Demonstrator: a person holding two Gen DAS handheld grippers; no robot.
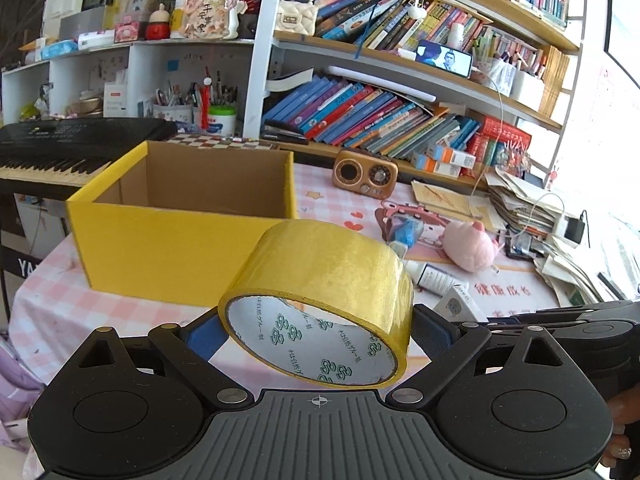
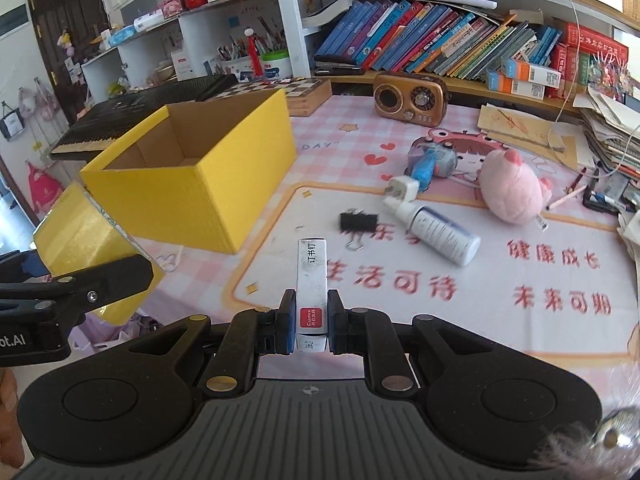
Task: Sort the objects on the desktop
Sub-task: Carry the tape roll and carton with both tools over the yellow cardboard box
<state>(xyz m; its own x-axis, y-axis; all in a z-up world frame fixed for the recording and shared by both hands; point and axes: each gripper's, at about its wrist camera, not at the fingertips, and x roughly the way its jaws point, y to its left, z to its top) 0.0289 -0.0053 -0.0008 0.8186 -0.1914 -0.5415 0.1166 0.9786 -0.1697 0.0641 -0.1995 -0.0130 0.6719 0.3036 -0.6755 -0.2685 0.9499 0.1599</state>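
The left gripper was clamped on a roll of yellow packing tape, tilted so its printed white core faced the camera, held above the counter in front of an open yellow cardboard box. The right gripper was closed on a slim white staple box with a red label, held clear above the pink printed cloth.

Only the right wrist view showed a black binder clip lying beyond the staple box, just left of a white spray bottle (the left view caught only part of that bottle). Farther back lay a pink plush pig, then a brown retro radio near the bookshelf.
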